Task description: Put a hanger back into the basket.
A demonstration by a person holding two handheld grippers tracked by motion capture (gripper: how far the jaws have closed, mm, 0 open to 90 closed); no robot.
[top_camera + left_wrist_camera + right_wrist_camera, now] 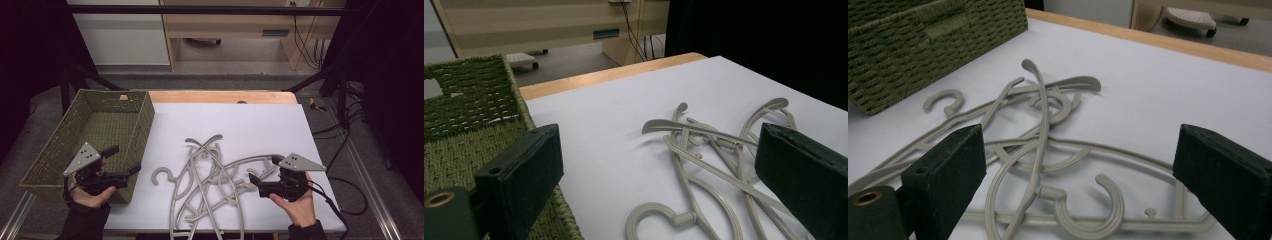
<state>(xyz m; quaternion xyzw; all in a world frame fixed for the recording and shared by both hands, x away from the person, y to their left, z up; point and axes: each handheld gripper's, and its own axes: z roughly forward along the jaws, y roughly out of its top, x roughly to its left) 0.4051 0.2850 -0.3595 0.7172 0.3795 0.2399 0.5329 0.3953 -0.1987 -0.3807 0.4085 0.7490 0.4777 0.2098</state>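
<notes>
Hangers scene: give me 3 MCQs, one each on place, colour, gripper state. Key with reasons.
1. Where do the hangers lie?
A. In the basket
B. On the white sheet, right of the basket
C. On the floor

2. What colour is the basket?
A. Green
B. Red
C. White

3. How does the right gripper stand?
A. Shut on a hanger
B. Shut on the basket rim
C. Open, holding nothing

Key:
1 B: the high view shows the grey tangle on the sheet, beside the basket and apart from it.
2 A: its woven walls are olive green in all three views.
3 C: in the right gripper view the jaws stand wide apart, with the hangers lying farther on between them, untouched.
</notes>
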